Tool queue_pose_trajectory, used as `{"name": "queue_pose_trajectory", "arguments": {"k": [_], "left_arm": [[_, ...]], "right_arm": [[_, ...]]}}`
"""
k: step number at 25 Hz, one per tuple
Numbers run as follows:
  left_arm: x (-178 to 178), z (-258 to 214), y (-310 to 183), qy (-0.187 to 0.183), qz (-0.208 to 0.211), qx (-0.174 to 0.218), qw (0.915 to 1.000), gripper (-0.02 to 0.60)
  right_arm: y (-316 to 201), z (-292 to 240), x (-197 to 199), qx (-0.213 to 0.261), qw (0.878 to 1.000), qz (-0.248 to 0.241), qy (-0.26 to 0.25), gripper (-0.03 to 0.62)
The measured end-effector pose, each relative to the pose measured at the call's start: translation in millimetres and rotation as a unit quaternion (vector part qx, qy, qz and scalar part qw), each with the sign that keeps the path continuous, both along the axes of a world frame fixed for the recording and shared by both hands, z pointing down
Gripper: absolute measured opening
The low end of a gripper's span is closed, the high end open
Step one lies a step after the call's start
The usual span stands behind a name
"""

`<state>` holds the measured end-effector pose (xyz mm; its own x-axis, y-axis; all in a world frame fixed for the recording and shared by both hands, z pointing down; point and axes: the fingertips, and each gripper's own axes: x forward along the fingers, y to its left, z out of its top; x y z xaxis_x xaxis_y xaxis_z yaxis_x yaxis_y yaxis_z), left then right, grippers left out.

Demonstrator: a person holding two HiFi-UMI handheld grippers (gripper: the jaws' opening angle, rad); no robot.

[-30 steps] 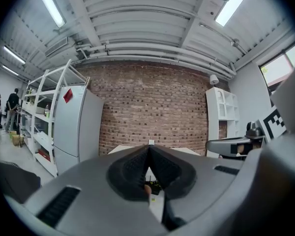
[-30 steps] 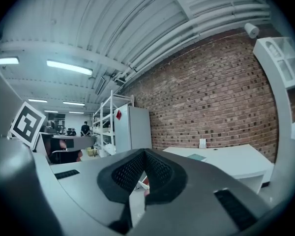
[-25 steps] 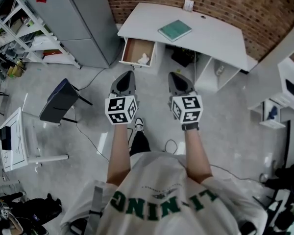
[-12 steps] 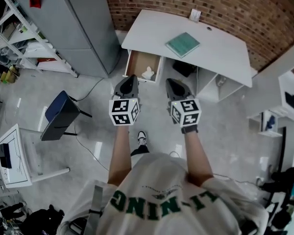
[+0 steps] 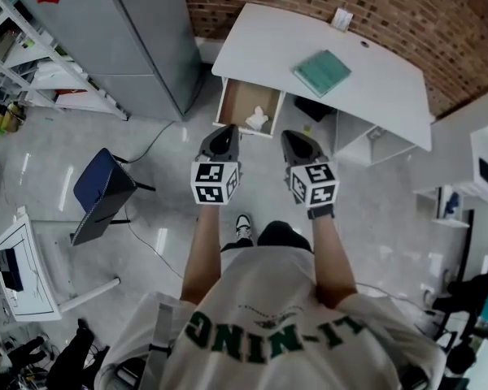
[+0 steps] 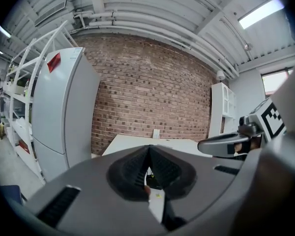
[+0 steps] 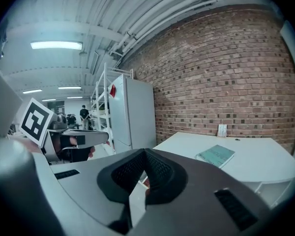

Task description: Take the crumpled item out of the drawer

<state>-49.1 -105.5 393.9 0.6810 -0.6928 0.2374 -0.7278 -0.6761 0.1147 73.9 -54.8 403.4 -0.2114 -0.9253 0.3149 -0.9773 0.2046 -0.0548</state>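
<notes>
A white crumpled item (image 5: 257,119) lies at the right end of the open wooden drawer (image 5: 231,102) under the left end of the white desk (image 5: 366,88). Both grippers are held side by side just short of the drawer's front. My left gripper (image 5: 221,133) is shut and empty, a little below the drawer's left half. The right gripper (image 5: 292,138) is shut too, with nothing in it, to the right of the drawer. In the left gripper view the jaws (image 6: 148,150) meet at their tips. The right gripper view shows its jaws (image 7: 145,154) closed, aimed past the desk's edge.
A green book (image 5: 322,72) lies on the desk. A tall grey cabinet (image 5: 138,39) stands left of the drawer, with metal shelving (image 5: 24,55) beyond. A dark chair (image 5: 102,187) and a small white table (image 5: 20,266) are on the floor at left. Cables run over the floor.
The person has walked toward the desk with both grippers held out. The drawer and desk now sit closer to the gripper tips. Both grippers stayed shut.
</notes>
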Motion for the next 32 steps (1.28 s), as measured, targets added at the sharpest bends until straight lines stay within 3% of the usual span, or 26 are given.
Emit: {"name": "queue_pose_trajectory", "arguments": {"k": [10, 21, 27, 32], "left_arm": [[38.3, 39.4, -47.6, 0.004, 0.011, -0.035, 0.9993, -0.008], [66.5, 73.6, -111.4, 0.004, -0.037, -0.085, 0.9957, -0.008], [69.6, 114.0, -134.7, 0.013, -0.044, -0.115, 0.9923, -0.008], [82.5, 161.6, -163.3, -0.002, -0.030, -0.130, 0.9910, -0.008]], "right_arm": [[-52.4, 39.9, 32.8, -0.033, 0.999, -0.009, 0.007, 0.003], [-124.3, 101.8, 72.3, -0.089, 0.995, -0.045, -0.013, 0.003], [-151.7, 150.3, 67.3, -0.133, 0.988, -0.076, 0.006, 0.003], [-180.9, 202.5, 75.0, -0.175, 0.980, -0.087, 0.025, 0.003]]}}
